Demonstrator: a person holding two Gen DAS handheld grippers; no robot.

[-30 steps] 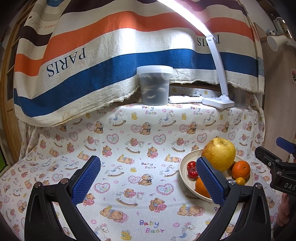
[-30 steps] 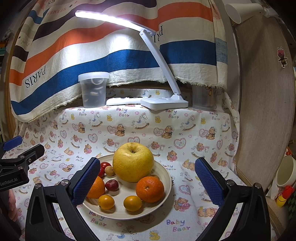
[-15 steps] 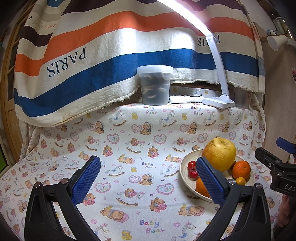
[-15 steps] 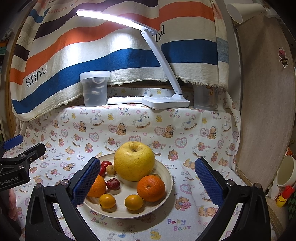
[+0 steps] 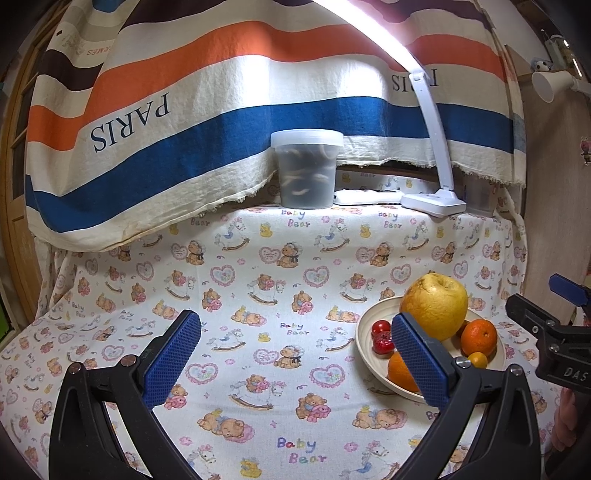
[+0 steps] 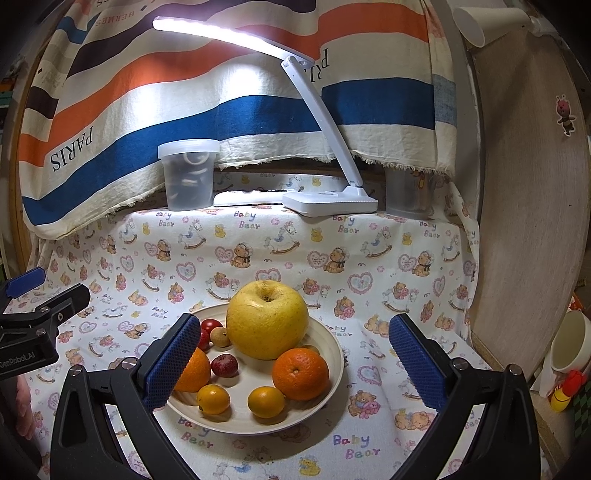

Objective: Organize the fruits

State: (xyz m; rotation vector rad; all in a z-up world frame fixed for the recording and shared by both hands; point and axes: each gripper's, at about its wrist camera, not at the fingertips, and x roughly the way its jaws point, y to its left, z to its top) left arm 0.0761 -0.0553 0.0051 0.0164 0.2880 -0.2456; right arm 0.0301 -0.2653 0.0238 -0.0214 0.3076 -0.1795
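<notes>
Little has shifted since the earlier frame: both your left tool (image 5: 295, 358) and right tool (image 6: 293, 363) hover spread and empty, so take the heavy, smooth-looking yellow fruit (image 6: 266, 319), resting in the plate (image 6: 334, 349), across its widest girth.

A lit desk lamp (image 6: 236, 35) at the top of both frames gives bright, warm light and blows out to white glare on the striped cloth (image 5: 229, 110) behind it. Both views are sharp at centre, bent by fisheye, with black corners.
</notes>
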